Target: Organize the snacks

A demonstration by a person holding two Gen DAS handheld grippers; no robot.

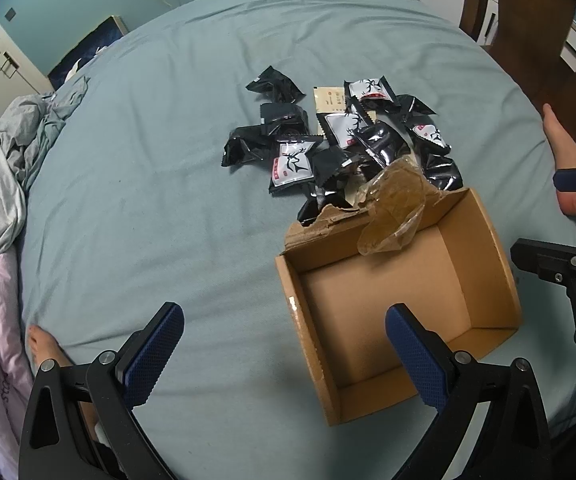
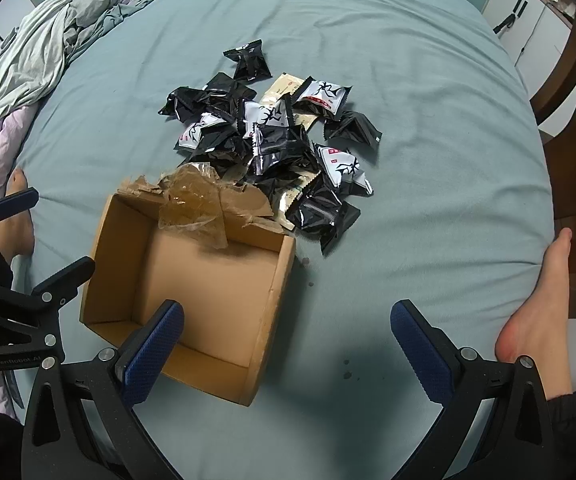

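A pile of black and white snack packets (image 1: pixel 340 140) (image 2: pixel 275 136) lies on the teal bed sheet, just beyond an open cardboard box (image 1: pixel 484 248) (image 2: pixel 271 300) that has nothing in it. Crumpled clear tape (image 1: pixel 392 208) (image 2: pixel 195 208) hangs over the box's torn far wall. My left gripper (image 1: pixel 283 356) hovers open over the sheet and the box's near left corner, holding nothing. My right gripper (image 2: pixel 288 356) is open too, above the box's near right corner and bare sheet, and also shows at the right edge of the left wrist view (image 1: pixel 568 240).
A bunched grey and pink duvet (image 1: pixel 3 184) (image 2: pixel 47 48) lies along the bed's left side. The person's bare feet rest on the sheet, one at the left (image 1: pixel 43 344) (image 2: pixel 11 216) and one at the right (image 1: pixel 564 148) (image 2: pixel 540 304). Dark wooden furniture (image 1: pixel 536 40) stands beyond the right edge.
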